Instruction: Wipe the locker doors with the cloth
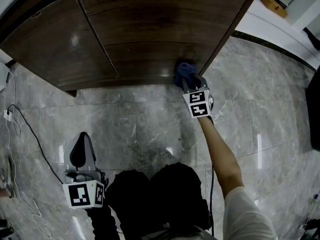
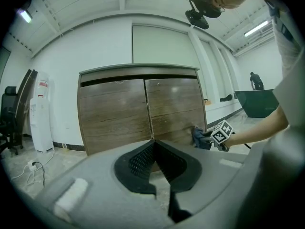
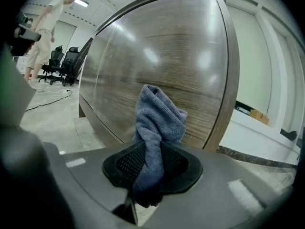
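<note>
Your right gripper [image 1: 192, 85] pinched the blue cloth [image 3: 157, 123] between its jaws, with the cloth's bunched end against the lower corner of the right locker door [image 1: 165, 29]. Your left gripper [image 1: 83, 151] hung over the marble floor [image 1: 140, 129], well apart from the doors, its jaws pressed together on nothing.

Grey marble floor [image 1: 140, 129], cables lying along its left edge [image 1: 8, 115], white water dispenser [image 2: 42, 111], black office chairs [image 3: 59, 61]
</note>
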`<action>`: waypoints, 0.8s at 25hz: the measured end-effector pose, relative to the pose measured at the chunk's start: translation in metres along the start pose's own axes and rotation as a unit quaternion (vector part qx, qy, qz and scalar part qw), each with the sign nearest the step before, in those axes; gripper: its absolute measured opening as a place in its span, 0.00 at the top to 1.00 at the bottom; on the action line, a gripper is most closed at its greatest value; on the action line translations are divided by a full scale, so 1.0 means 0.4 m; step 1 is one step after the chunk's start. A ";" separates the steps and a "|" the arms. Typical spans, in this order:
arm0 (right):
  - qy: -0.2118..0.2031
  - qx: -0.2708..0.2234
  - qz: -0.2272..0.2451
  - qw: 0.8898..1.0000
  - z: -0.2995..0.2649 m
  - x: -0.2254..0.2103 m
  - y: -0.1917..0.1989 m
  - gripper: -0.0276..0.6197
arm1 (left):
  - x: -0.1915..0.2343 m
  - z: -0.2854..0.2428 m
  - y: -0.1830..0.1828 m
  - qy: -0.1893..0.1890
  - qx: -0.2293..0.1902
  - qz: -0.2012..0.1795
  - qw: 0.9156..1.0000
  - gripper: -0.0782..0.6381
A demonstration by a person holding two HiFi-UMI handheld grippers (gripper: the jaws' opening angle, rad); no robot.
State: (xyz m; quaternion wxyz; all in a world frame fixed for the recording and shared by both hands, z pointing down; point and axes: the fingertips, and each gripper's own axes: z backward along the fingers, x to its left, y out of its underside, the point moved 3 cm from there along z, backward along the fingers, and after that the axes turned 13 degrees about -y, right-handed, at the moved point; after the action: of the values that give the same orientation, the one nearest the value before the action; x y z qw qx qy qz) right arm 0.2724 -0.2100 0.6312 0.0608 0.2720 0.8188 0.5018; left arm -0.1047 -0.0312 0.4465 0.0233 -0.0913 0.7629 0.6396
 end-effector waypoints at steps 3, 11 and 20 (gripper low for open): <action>-0.008 -0.020 0.018 1.000 0.010 0.012 -0.055 0.82 | 0.005 0.006 0.003 -0.001 0.000 0.004 1.000 0.89; -0.007 -0.077 0.049 0.996 0.081 0.019 -0.268 0.82 | 0.023 0.027 -0.004 -0.003 -0.005 0.013 1.000 0.89; 0.002 -0.121 0.071 0.990 0.155 0.013 -0.474 0.82 | 0.036 0.042 -0.010 -0.004 -0.012 0.027 1.000 0.89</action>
State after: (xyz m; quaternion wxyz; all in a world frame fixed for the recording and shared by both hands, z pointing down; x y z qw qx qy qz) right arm 0.2183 -0.2247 0.4395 0.0560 0.3187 0.7311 0.6006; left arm -0.1196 -0.0171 0.4375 0.0073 -0.0683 0.7571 0.6497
